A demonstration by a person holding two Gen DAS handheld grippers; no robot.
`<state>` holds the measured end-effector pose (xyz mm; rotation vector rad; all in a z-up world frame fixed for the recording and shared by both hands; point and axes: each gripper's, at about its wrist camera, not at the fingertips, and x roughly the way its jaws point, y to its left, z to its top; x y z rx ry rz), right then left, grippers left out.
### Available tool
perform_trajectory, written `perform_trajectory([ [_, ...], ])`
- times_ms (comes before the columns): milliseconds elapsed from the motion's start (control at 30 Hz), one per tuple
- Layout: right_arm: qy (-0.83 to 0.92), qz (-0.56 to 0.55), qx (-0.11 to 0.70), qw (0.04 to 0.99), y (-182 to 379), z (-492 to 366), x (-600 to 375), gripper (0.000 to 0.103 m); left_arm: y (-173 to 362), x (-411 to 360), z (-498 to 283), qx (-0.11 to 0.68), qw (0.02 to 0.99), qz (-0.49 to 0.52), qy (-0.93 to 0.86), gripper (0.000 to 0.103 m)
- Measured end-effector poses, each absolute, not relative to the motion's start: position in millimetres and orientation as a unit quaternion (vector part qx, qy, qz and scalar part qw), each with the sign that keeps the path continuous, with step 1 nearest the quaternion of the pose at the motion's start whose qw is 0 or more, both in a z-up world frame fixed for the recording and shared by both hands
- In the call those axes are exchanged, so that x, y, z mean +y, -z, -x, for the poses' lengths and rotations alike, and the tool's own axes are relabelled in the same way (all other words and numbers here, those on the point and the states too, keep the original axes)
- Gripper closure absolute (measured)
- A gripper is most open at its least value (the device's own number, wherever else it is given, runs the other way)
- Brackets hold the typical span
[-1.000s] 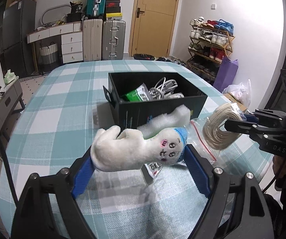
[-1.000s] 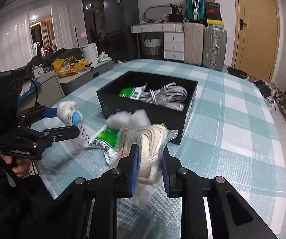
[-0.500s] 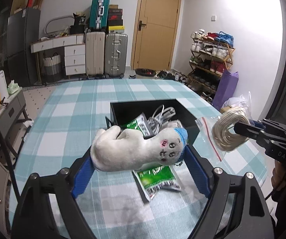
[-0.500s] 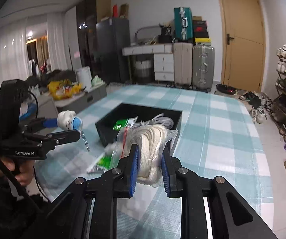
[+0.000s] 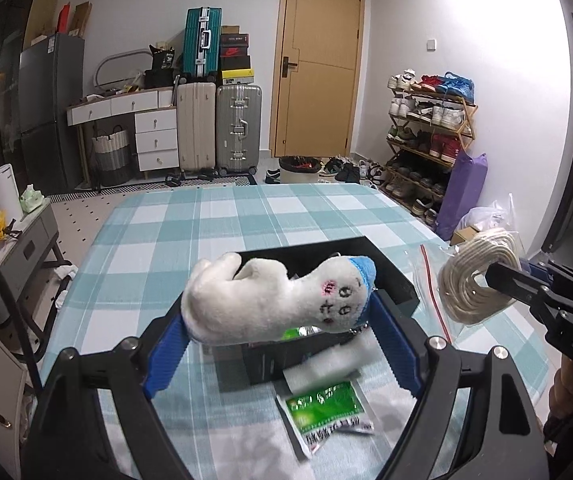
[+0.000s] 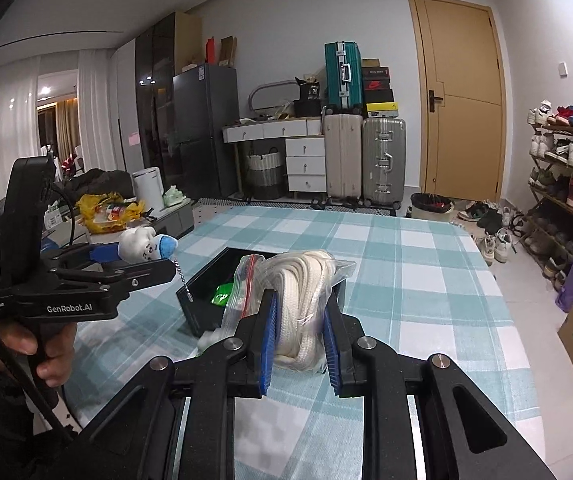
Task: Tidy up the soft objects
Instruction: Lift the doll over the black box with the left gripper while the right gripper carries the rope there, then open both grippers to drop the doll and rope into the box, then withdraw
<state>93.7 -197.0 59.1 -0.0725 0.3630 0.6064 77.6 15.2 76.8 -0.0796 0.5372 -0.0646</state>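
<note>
A white plush toy (image 5: 270, 300) with a blue cap and a stitched face is gripped sideways in the left gripper (image 5: 282, 328), jaws closed on its two ends, held up in the air above the black box (image 5: 390, 276). A bagged coil of white rope (image 6: 302, 300) is pinched between the right gripper (image 6: 300, 344) jaws, also off the table (image 6: 406, 264). A green packet (image 5: 326, 408) is lying on the checked cloth just in front of the box, beside some blurry white fluff (image 5: 326, 364).
</note>
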Motion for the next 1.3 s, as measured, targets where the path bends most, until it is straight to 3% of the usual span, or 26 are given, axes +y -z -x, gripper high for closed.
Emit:
perform_trajectory([
  [1300, -0.312, 0.078, 0.255, 0.912, -23.5, -210.2, -118.5, 0.082, -38.9, 15.6, -165.2, 0.298, 0.954, 0.034, 0.006, 0.018],
])
